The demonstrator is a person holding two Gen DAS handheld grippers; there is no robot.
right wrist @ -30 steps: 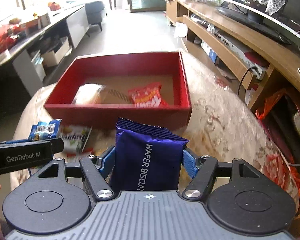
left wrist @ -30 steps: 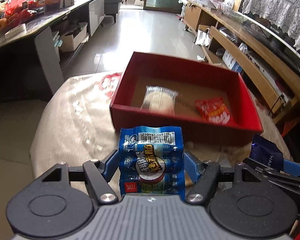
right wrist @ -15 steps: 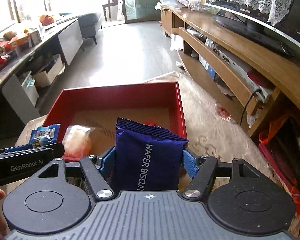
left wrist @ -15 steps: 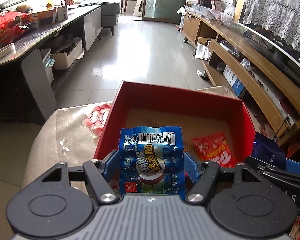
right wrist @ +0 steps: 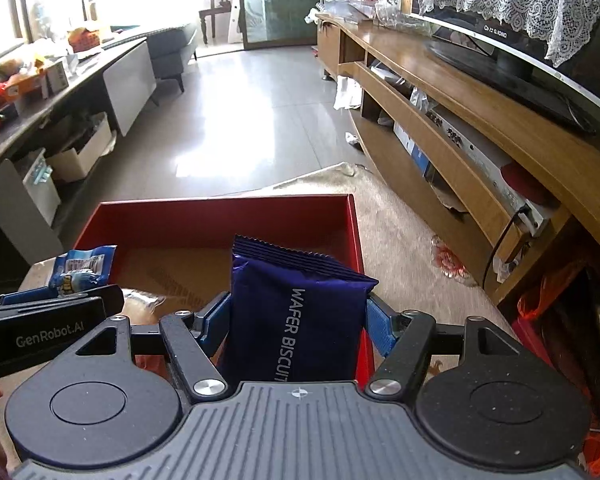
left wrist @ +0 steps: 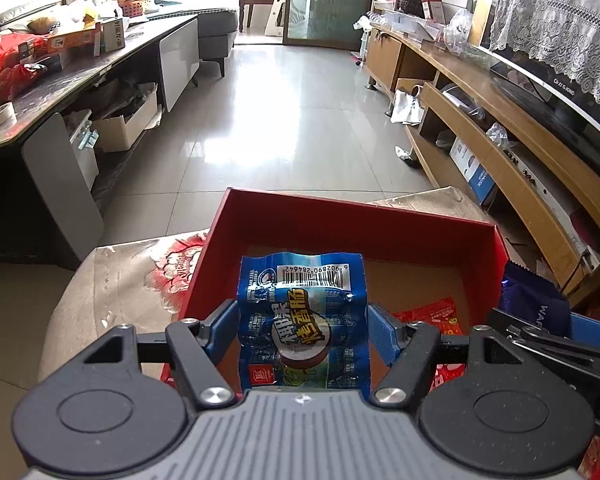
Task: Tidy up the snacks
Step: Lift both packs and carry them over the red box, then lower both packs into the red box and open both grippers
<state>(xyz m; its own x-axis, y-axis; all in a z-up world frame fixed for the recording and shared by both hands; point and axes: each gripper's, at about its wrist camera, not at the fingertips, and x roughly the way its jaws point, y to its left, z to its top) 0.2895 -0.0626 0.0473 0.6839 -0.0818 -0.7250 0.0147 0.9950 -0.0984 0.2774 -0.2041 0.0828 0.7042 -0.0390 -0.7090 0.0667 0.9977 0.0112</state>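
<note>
Two packets held: each gripper carried one snack above the red box [left wrist: 352, 232].
Left gripper [left wrist: 302, 330]: blue pads clamped on the blue sausage packet [left wrist: 302, 320] — long axis upright, barcode end up.
Right gripper [right wrist: 298, 320]: pads clamped on the purple wafer biscuit packet [right wrist: 296, 320], also upright.
Key relation: the box floor lay below and ahead of both packets; the wafer packet sat by the right wall.
Pose: both tilted downward, side by side.
Already inside: a red snack packet [left wrist: 432, 314].
</note>
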